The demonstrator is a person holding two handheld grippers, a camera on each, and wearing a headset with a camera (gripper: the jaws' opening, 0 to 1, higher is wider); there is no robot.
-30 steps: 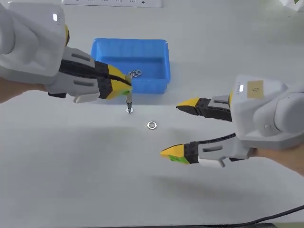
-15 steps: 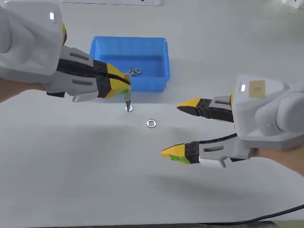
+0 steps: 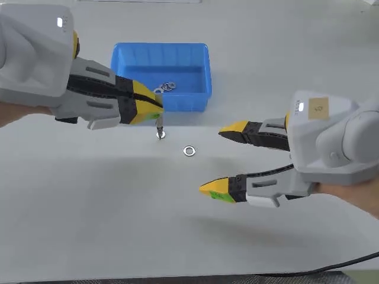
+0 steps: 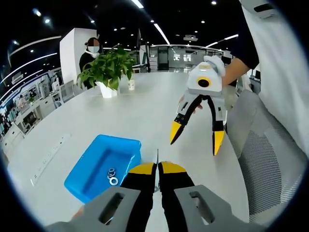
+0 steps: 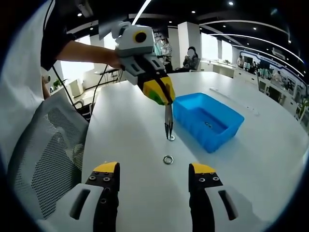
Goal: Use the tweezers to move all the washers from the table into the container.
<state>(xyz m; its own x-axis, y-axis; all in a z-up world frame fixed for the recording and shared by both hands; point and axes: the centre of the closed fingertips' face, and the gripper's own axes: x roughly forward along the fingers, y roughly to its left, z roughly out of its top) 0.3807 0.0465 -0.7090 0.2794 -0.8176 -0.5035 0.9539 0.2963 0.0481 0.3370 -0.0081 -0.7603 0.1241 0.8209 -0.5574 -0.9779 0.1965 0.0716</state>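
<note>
My left gripper (image 3: 155, 110) is shut on metal tweezers (image 3: 160, 123), which point down at the white table (image 3: 89, 195). At their tips lies a small washer (image 3: 160, 135); whether they pinch it I cannot tell. A second washer (image 3: 189, 151) rests loose on the table to its right. Behind them stands the blue container (image 3: 195, 65) holding a few washers (image 3: 166, 87). My right gripper (image 3: 212, 160) hovers open to the right of the loose washer. The right gripper view has the tweezers (image 5: 168, 121), the loose washer (image 5: 168, 159) and the container (image 5: 227, 121) ahead of my right gripper (image 5: 154, 167).
A dark cable (image 3: 355, 263) crosses the table's near right corner. A mesh chair (image 4: 270, 145) stands by the table edge, and a potted plant (image 4: 106, 72) sits at the far end. Wide bare tabletop lies in front of the grippers.
The whole picture has drifted slightly as the head moved. The tweezers' tips stay at the small washer, and the right gripper holds its place.
</note>
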